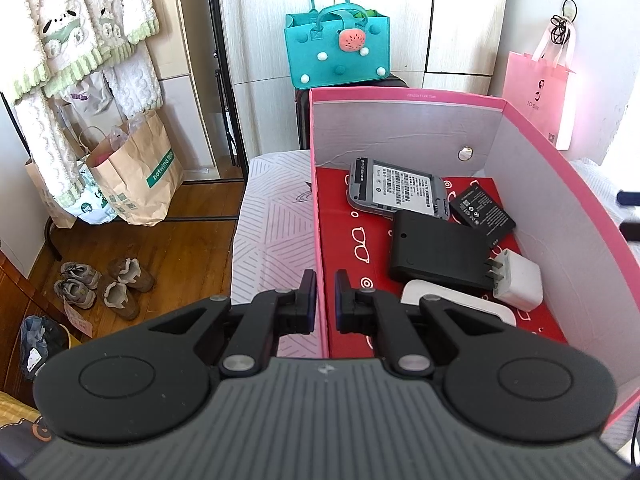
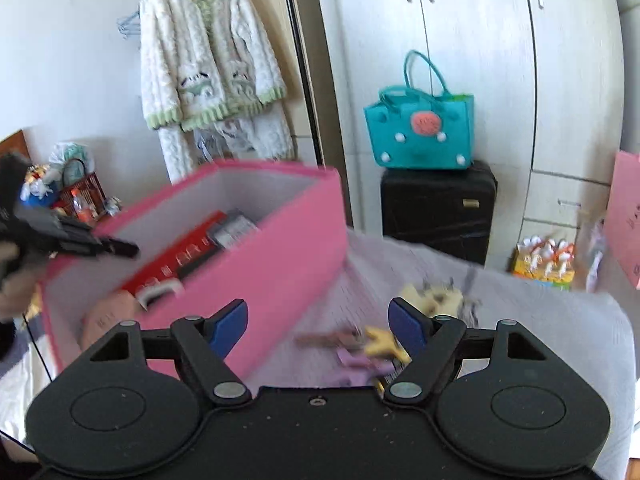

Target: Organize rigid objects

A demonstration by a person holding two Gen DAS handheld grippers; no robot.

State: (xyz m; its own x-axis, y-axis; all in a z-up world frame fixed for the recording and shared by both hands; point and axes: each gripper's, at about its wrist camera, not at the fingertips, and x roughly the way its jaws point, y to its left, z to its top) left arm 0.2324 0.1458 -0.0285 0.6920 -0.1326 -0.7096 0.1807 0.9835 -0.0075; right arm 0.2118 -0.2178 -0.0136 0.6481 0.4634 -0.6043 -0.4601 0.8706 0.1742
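Observation:
A pink cardboard box [image 1: 560, 208] with a red lining stands on the bed. My left gripper [image 1: 325, 300] is shut on its left wall, near the front corner. Inside lie a grey device [image 1: 396, 188], a black battery [image 1: 482, 210], a flat black case [image 1: 440, 252], a white plug charger [image 1: 518, 280] and a white flat piece [image 1: 460, 304]. In the blurred right wrist view my right gripper [image 2: 318, 326] is open and holds nothing, hovering beside the box [image 2: 280, 248]. Small yellow and purple toys [image 2: 372, 344] lie on the cover by its right finger, and a pale toy [image 2: 436, 298] lies just beyond.
The patterned bed cover [image 1: 276, 216] ends at the left, above a wooden floor with shoes [image 1: 104, 284] and paper bags [image 1: 132, 184]. A teal felt bag [image 2: 420, 132] sits on a black suitcase [image 2: 438, 208] behind the bed. A pink paper bag [image 1: 536, 92] hangs at the right.

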